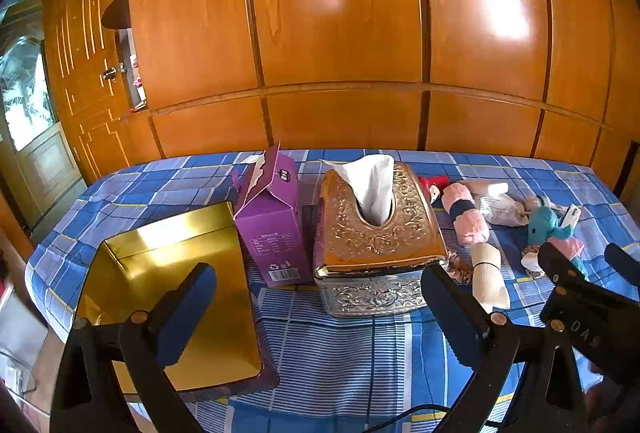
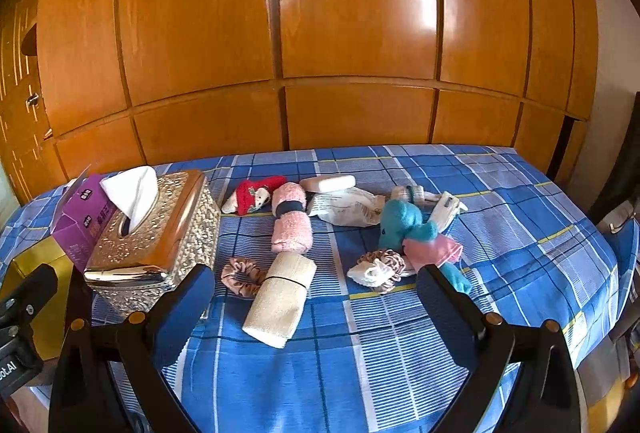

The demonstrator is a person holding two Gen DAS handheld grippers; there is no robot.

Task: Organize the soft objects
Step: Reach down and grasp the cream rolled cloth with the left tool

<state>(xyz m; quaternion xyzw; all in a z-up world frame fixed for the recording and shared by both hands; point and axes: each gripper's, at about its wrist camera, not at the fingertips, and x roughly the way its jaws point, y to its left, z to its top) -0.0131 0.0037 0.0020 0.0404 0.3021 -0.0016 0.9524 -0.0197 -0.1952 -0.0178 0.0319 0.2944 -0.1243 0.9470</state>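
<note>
Checked bedspread before my spread, empty grippers: right gripper faces beige roll, scrunchie, teal toy; left gripper faces tissue box, gold tray.

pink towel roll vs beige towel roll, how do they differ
The pink towel roll is fluffy and bound by a wide dark band; the beige towel roll looks smoother and carries only a thin black elastic. The pink one lies farther back, the beige one nearer the camera, tilted on the blue checked cloth. Both are rolled, banded and lying flat, untouched by either tool.
</note>
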